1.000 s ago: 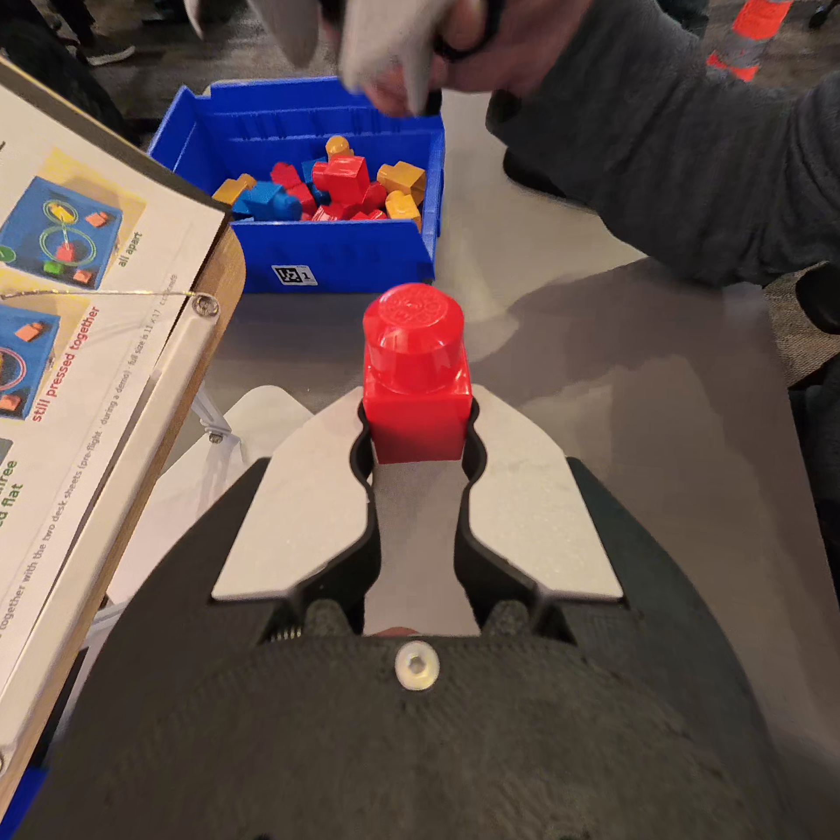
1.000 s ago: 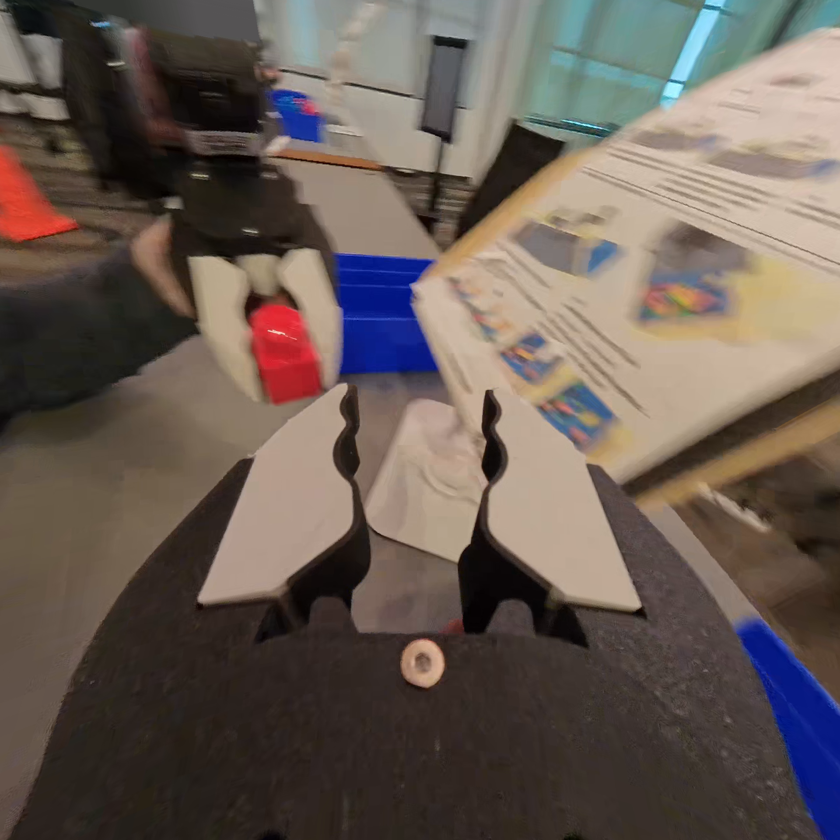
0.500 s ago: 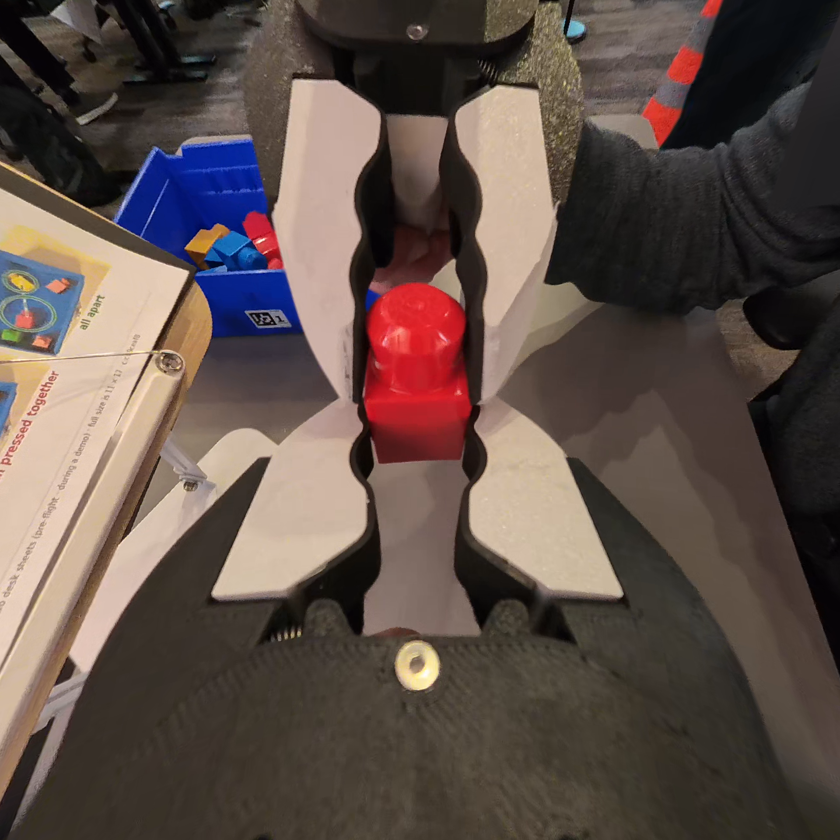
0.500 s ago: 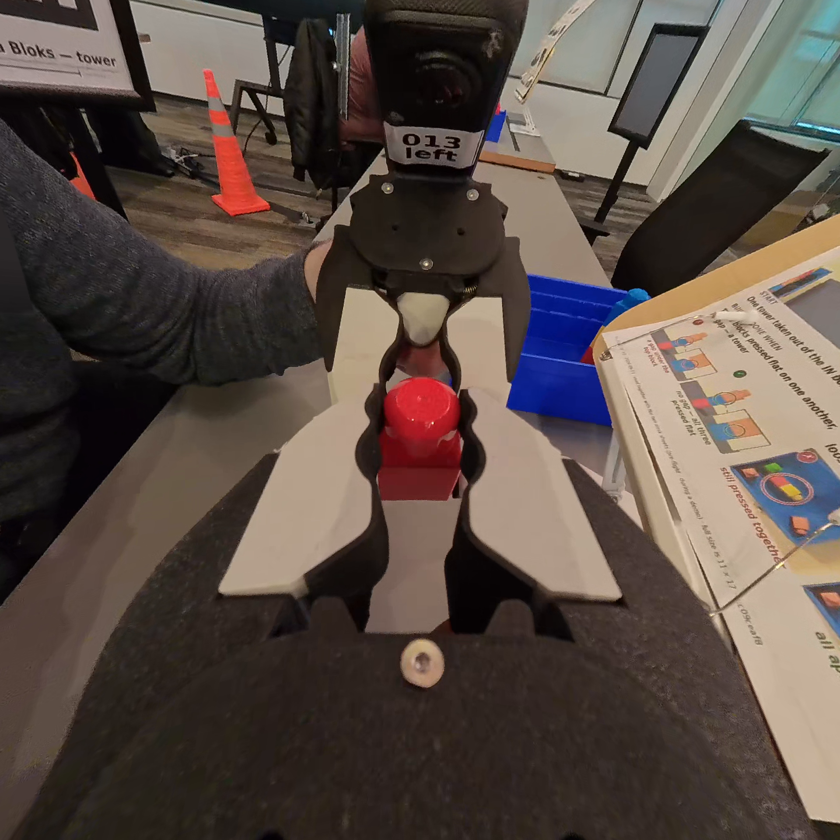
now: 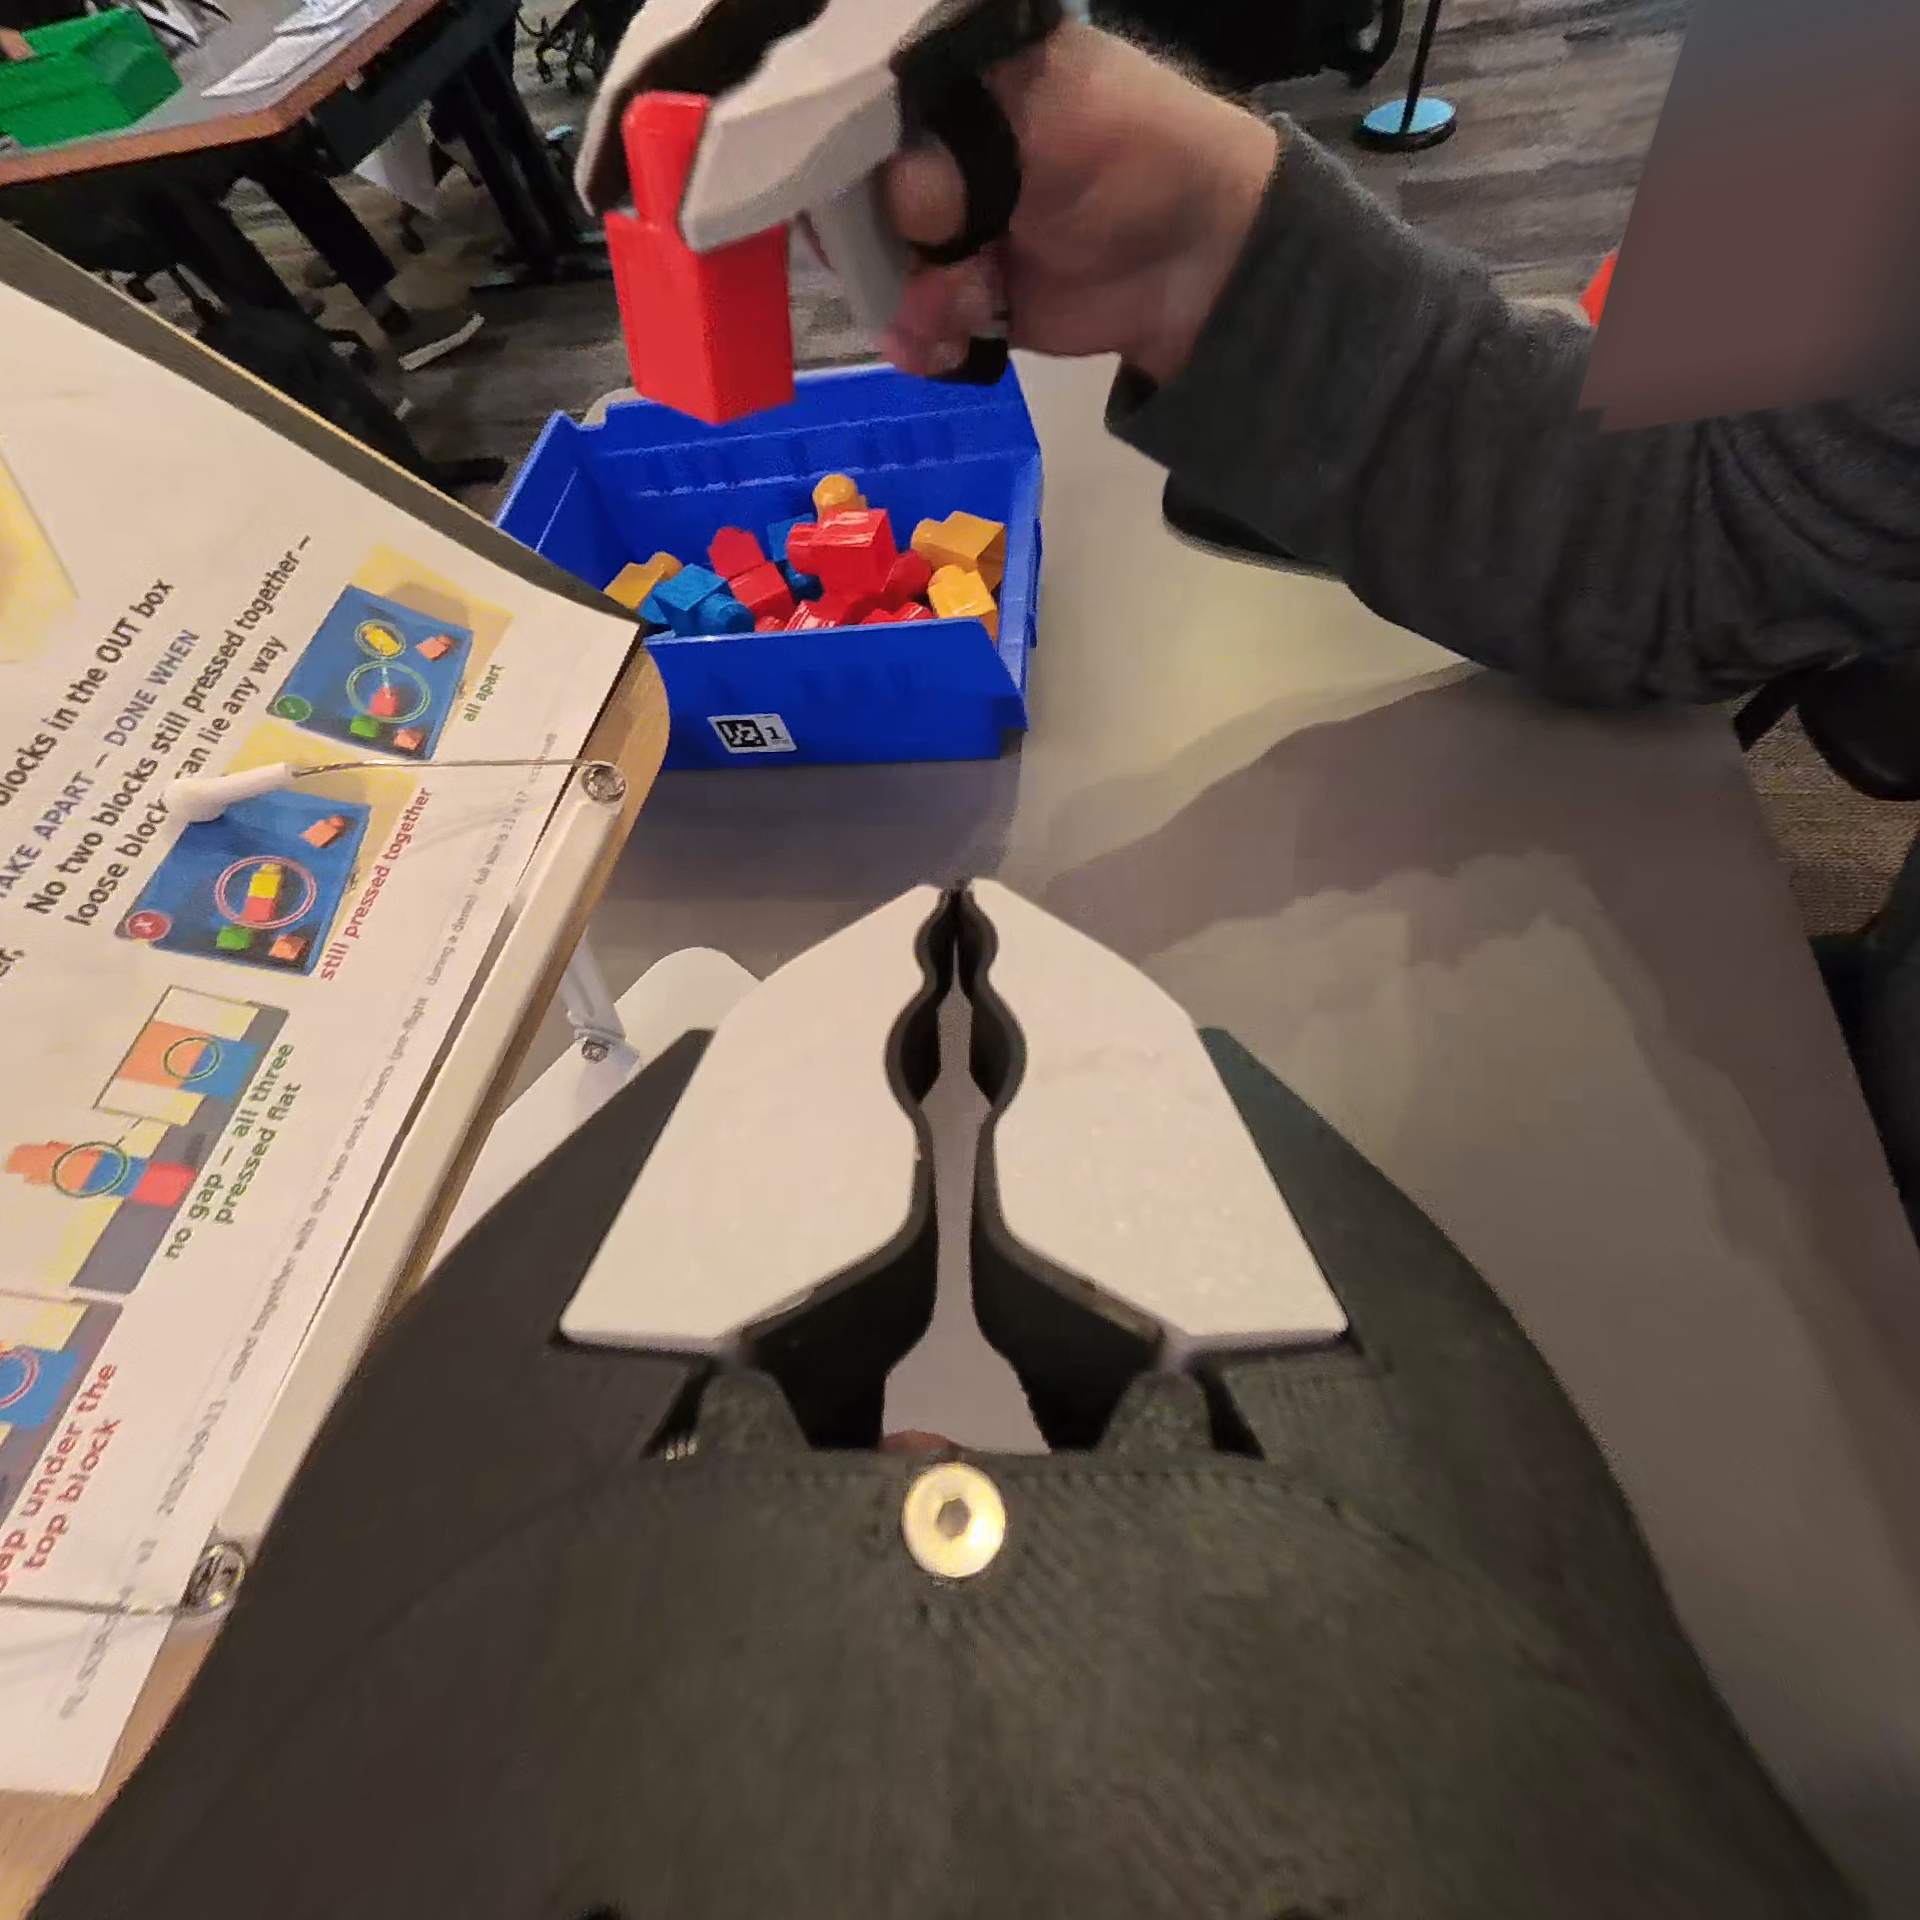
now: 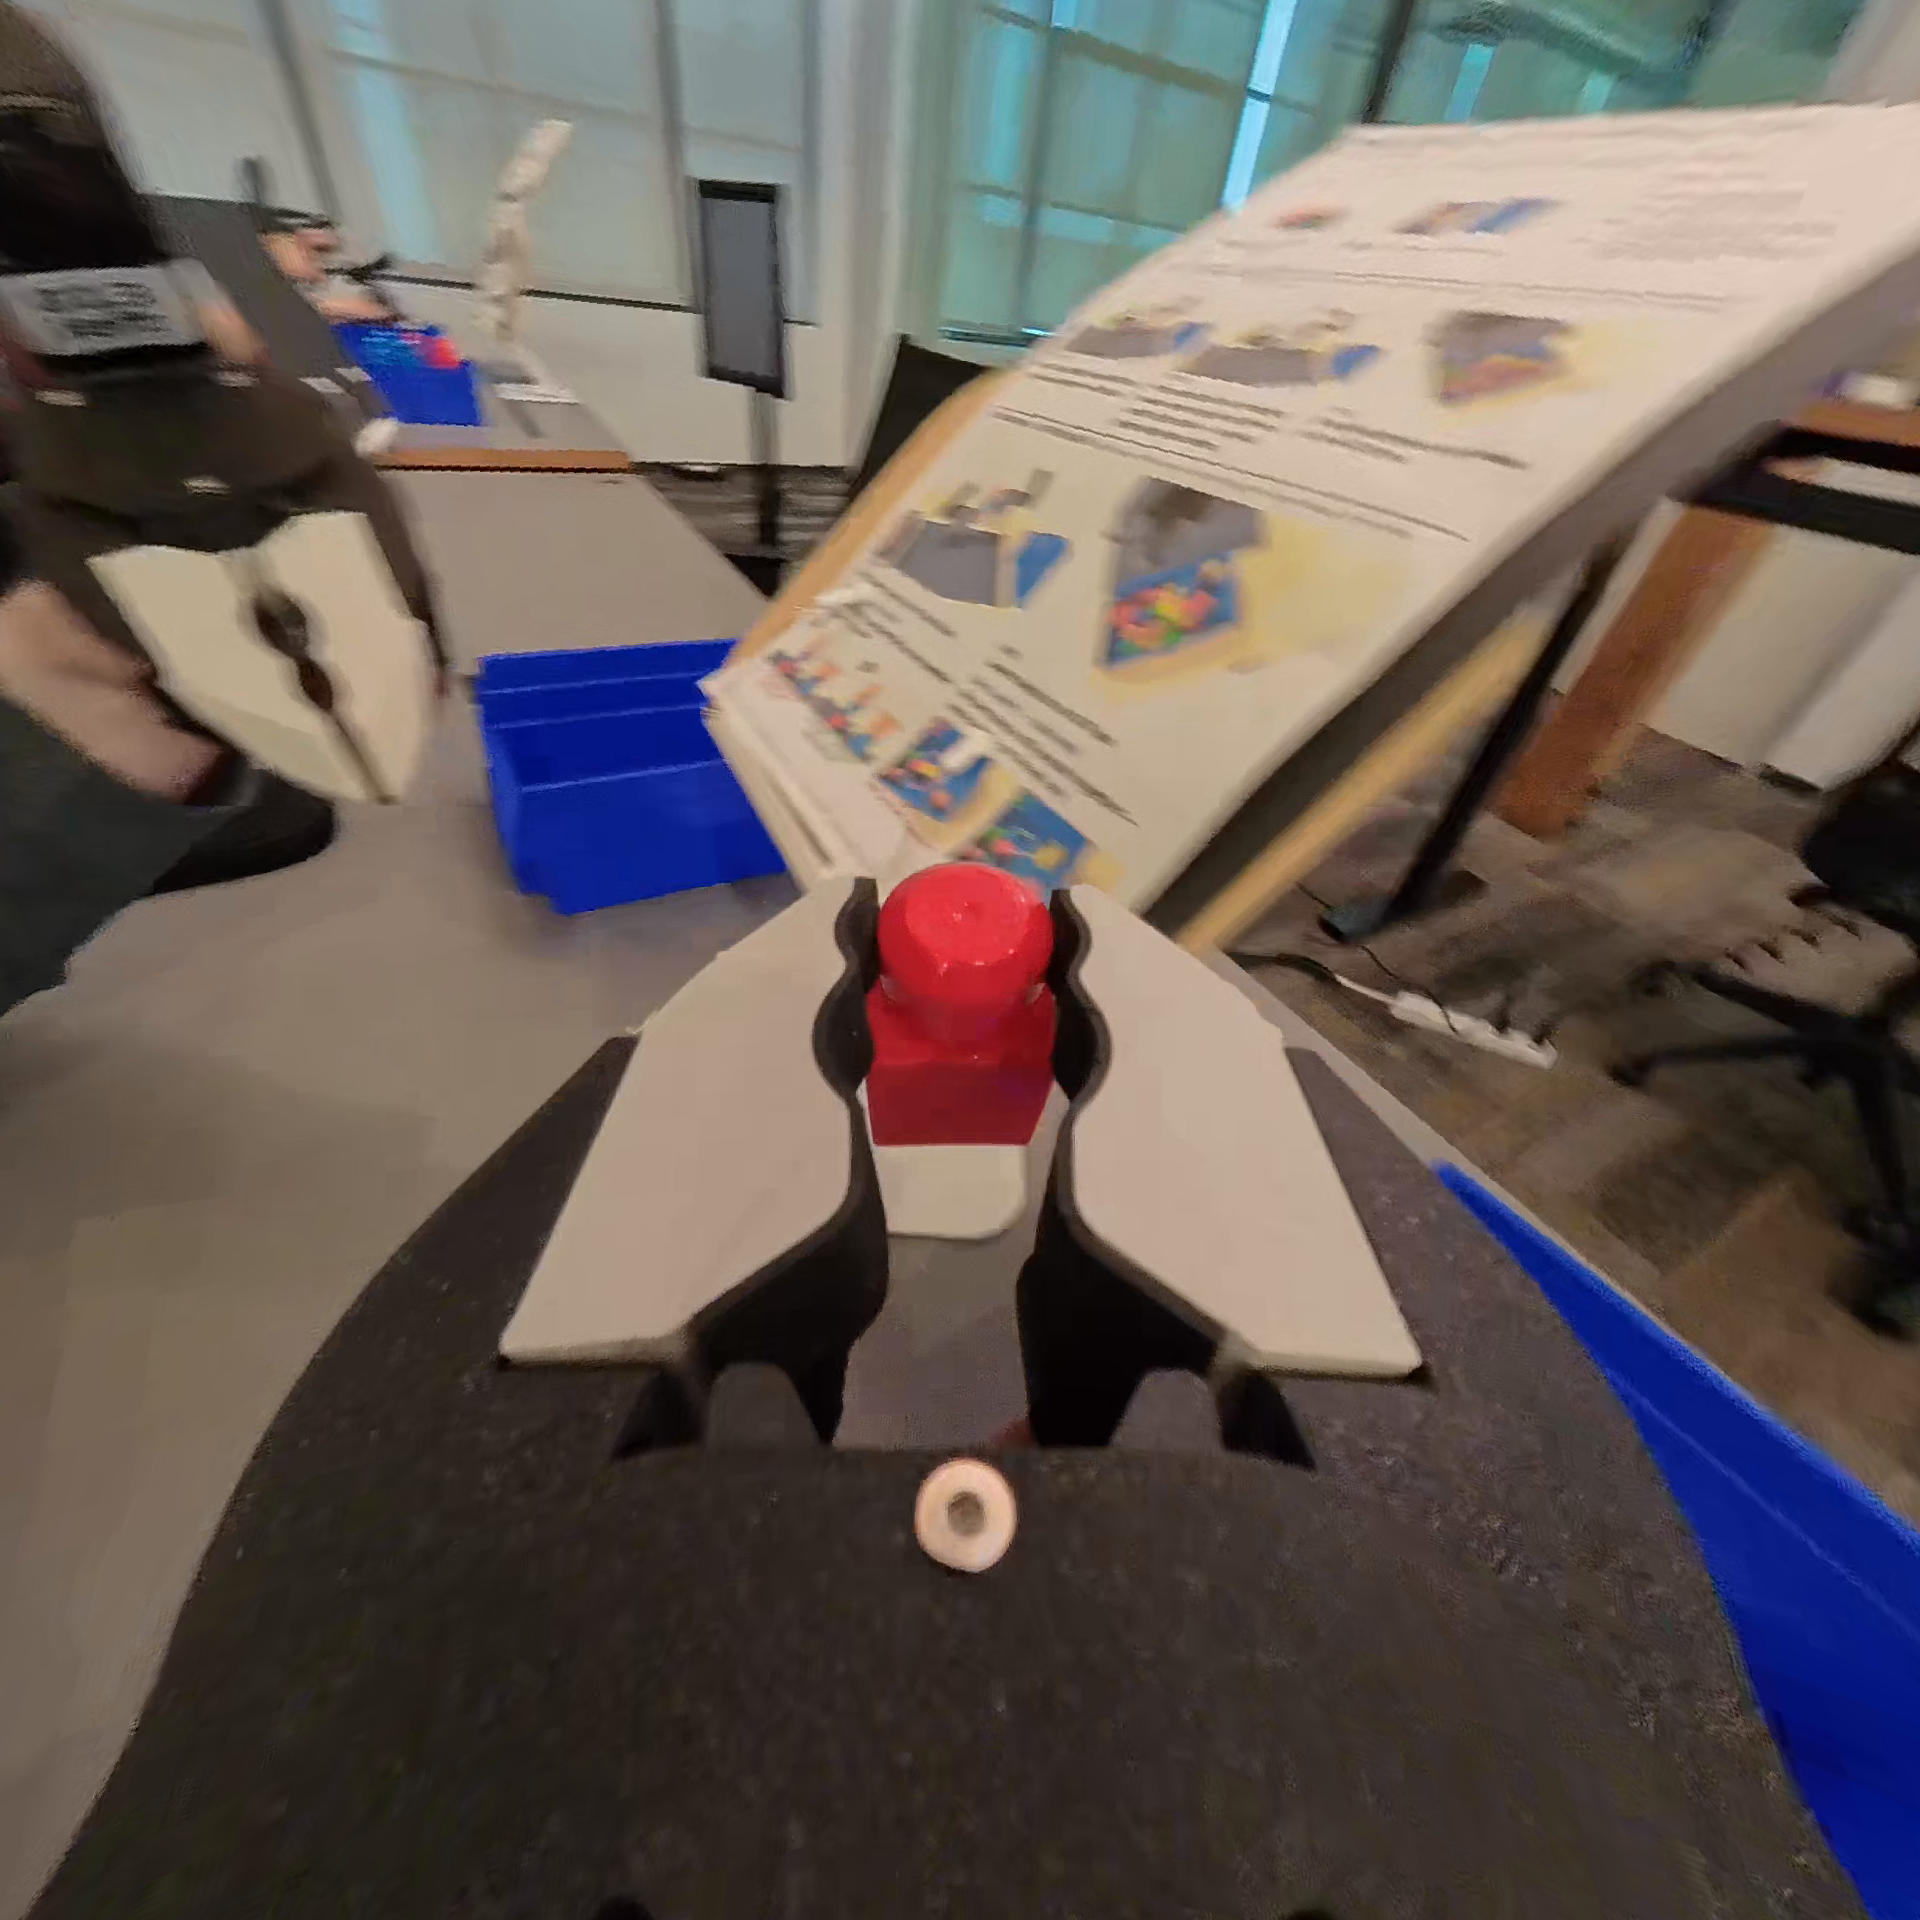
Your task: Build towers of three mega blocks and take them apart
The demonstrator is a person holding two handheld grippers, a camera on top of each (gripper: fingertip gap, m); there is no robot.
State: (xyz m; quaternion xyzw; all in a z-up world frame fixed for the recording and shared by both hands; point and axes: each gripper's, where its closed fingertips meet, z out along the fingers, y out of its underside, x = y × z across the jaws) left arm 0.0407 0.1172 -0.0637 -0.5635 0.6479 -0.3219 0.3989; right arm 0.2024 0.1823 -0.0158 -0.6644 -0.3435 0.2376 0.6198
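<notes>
Grey tabletop (image 5: 1351, 1039) lay below; the right gripper (image 6: 961, 935) clamped the red block (image 6: 956, 1029) above the far blue bin (image 5: 831, 696), stud toward the camera. The left gripper (image 5: 956, 914), closed and empty, sat nearer.

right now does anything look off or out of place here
Nothing stands out. The right gripper is shut on a red block, held in the air above the blue bin of loose blocks. The left gripper is shut and empty. Nothing looks spilled on the table.
</notes>
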